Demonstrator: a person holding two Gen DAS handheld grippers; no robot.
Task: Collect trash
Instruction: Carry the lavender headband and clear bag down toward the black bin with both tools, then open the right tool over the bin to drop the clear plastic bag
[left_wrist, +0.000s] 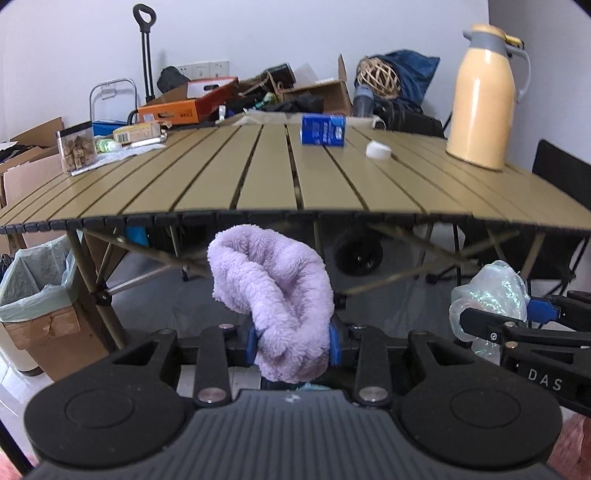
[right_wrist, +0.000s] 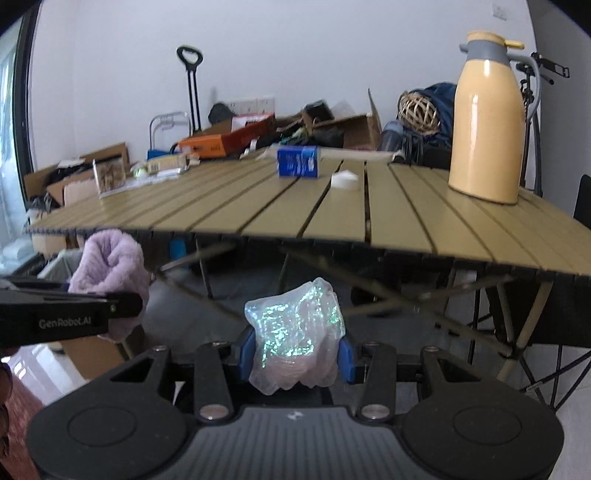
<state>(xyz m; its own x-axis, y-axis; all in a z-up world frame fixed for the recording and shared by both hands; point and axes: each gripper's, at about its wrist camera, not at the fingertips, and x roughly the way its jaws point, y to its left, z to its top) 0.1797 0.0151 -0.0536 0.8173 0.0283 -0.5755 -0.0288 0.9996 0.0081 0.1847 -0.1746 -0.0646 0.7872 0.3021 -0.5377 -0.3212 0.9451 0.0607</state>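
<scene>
My left gripper (left_wrist: 293, 345) is shut on a fluffy lilac cloth (left_wrist: 273, 291), held below the front edge of the slatted table (left_wrist: 258, 177). The cloth (right_wrist: 110, 269) also shows at the left of the right wrist view. My right gripper (right_wrist: 295, 354) is shut on a crumpled iridescent plastic wrapper (right_wrist: 295, 332), also below the table edge; the wrapper (left_wrist: 487, 299) appears at the right of the left wrist view. On the table lie a blue carton (left_wrist: 323, 129) on its side and a white cap (left_wrist: 377, 150). A lined bin (left_wrist: 33, 288) stands at the left, beside the table leg.
A tall yellow thermos jug (left_wrist: 484, 96) stands on the table's right side. A clear jar of snacks (left_wrist: 77, 147), a small box and a bottle sit at the table's left. Boxes, bags and a trolley handle (left_wrist: 144, 44) crowd behind the table. A dark chair (left_wrist: 561, 173) stands at right.
</scene>
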